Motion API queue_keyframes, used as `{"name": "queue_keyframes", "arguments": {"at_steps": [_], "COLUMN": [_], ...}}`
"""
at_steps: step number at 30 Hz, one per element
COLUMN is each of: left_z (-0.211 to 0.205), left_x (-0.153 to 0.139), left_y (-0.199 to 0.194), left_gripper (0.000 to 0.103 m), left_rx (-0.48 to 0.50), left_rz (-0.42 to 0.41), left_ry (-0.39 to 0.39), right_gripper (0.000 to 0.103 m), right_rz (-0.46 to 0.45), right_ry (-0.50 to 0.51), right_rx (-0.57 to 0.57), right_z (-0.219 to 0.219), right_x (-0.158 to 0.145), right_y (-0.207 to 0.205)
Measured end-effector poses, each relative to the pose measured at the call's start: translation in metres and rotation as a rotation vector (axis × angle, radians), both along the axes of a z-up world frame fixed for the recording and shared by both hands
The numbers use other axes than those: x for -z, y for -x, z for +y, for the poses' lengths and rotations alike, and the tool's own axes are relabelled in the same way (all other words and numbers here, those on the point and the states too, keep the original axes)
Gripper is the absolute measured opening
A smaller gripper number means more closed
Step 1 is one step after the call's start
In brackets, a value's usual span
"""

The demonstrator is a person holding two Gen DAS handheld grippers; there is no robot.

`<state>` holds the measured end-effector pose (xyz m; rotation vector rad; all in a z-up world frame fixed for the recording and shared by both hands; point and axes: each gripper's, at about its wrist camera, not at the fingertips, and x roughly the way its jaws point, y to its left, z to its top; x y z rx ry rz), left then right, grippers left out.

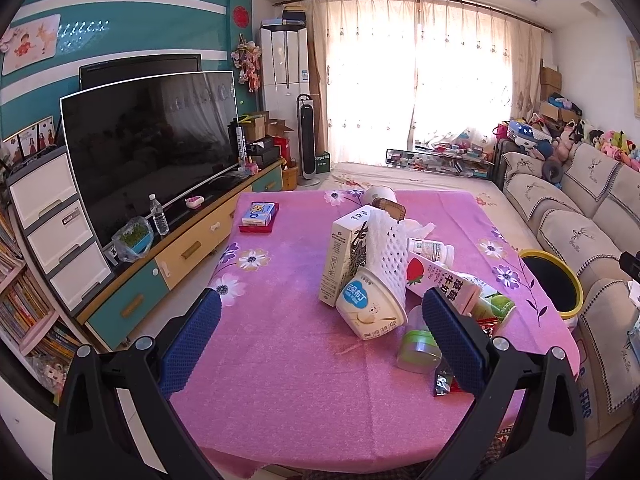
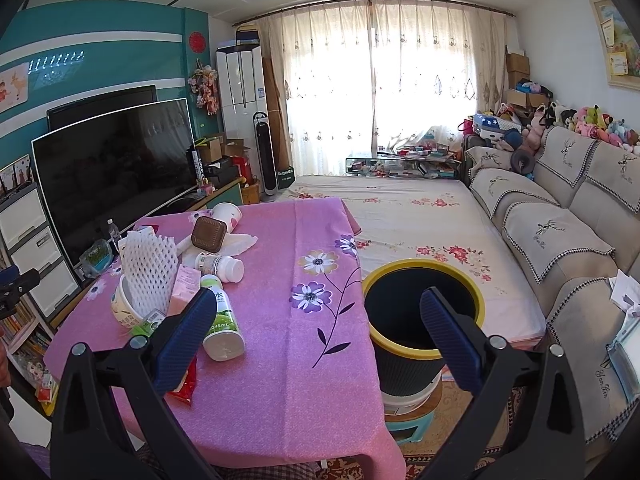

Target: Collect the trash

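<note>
We are in a home living room: a television [image 1: 148, 148] on a low cabinet [image 1: 192, 248], a sofa [image 2: 560, 232] topped with plush toys [image 2: 592, 122], and curtained windows [image 2: 380, 96].

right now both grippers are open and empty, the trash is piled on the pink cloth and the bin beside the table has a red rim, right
Not quite: the bin beside the table has a yellow rim, not red, as the right wrist view shows plainly. The rest holds: the left gripper and right gripper are open and empty, and the trash is piled on the pink cloth.
</note>
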<state>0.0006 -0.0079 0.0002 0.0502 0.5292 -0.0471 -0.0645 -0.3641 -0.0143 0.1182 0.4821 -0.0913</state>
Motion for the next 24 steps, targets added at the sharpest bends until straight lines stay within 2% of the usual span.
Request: {"name": "queue_keyframes", "arguments": {"at_steps": [24], "left_z": [-0.0044], "left_x": [0.0067], "left_y": [-0.0044], "left_gripper": [0.099], "left_rx": [0.007], "left_rz": [0.016], "left_ry": [-0.009], "right_gripper": [0.097], "right_rz": [0.007], "right_ry": [-0.005], "right_rx": [0.004], "right_z": [-0.0026], "right_x": [0.0021], "right_y": [-0.0005]}}
